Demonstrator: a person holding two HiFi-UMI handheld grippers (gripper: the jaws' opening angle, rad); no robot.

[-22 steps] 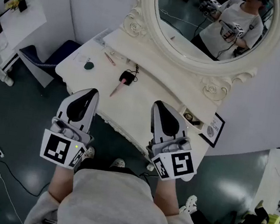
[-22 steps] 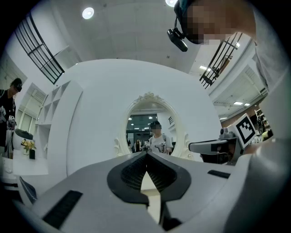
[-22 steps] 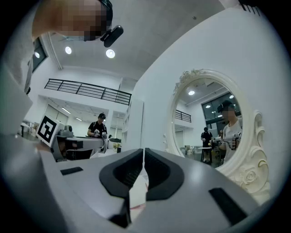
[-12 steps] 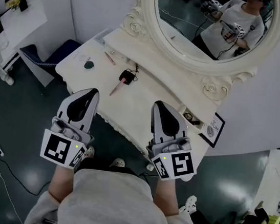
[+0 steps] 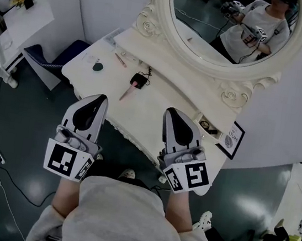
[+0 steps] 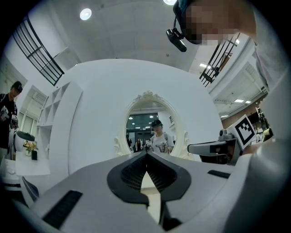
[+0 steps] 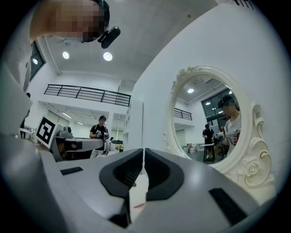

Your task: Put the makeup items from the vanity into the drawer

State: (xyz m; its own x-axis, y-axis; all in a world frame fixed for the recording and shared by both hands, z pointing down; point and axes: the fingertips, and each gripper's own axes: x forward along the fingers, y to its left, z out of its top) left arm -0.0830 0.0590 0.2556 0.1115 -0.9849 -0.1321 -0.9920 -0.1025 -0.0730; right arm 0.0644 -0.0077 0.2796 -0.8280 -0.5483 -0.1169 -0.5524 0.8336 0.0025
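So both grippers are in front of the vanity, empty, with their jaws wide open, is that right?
Not quite. Both are in front of the vanity and empty, but the jaws are shut, not wide open. The left gripper in the left gripper view and the right gripper in the right gripper view each have their jaws closed together with nothing between them.

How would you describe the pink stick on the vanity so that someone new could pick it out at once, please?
Find the oval mirror in its carved white frame, then the white vanity top below it. Left of the middle lies the pink stick, one end close to a small black item. It alone is pale pink, and thicker than the thin reddish pencil further back.
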